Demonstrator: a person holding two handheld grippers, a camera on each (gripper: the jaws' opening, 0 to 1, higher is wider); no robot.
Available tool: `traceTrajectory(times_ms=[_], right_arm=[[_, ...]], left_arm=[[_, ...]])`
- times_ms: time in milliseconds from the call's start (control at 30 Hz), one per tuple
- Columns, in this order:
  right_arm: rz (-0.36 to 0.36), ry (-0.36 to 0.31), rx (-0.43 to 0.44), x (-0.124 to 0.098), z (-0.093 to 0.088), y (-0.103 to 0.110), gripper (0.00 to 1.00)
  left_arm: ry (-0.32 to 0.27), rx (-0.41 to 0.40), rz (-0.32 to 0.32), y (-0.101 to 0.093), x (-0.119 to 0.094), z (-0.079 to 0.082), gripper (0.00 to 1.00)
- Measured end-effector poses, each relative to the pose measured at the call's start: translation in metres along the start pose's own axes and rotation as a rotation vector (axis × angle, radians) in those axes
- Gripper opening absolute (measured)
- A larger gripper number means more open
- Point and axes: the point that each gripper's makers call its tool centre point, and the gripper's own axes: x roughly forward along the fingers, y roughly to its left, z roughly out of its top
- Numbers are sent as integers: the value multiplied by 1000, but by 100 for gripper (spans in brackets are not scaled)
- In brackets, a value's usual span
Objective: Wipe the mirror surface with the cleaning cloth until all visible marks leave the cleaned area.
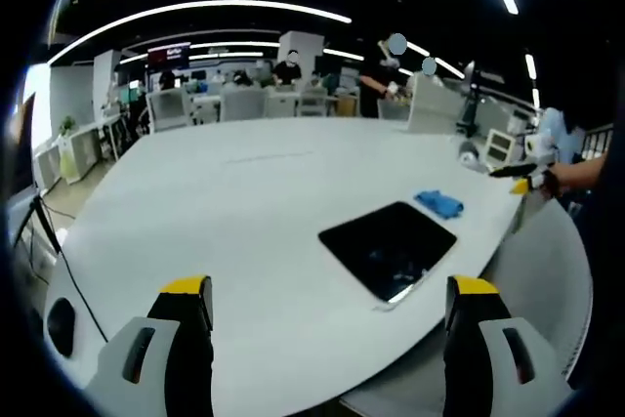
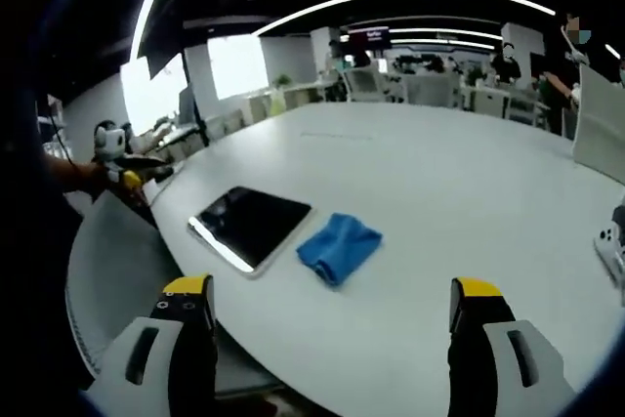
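the cleaning cloth point(image 2: 339, 247) is a small blue rag, crumpled into a soft lump, lying just beside the right edge of the mirror point(image 2: 250, 225) as the right gripper view shows it; in the left gripper view the cloth point(image 1: 439, 204) sits at the mirror's far corner point(image 1: 389, 247). it looks light and limp, so it should bunch easily; a pinch on the raised fold at its top seems the best hold, leaving a flat pad underneath to rub with. the mirror is a thin dark rectangle with rounded corners and a pale rim, glossy and hard, lying flat near the table's curved edge; it is likely slippery and fragile, and may slide under a sideways wipe. faint pale smudges show on its near part in the left gripper view. the table point(image 1: 234, 212) is broad, smooth and matte white. the left gripper point(image 1: 327, 305) and the right gripper point(image 2: 332, 305) both hover above the table with jaws wide apart, holding nothing, well short of the cloth.
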Motion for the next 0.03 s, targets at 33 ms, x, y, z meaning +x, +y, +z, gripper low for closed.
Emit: traceTrajectory(times_ms=[33], right_arm=[[0, -4, 2, 0, 1, 0, 100]], left_arm=[[-6, 3, -1, -1, -1, 1, 100]])
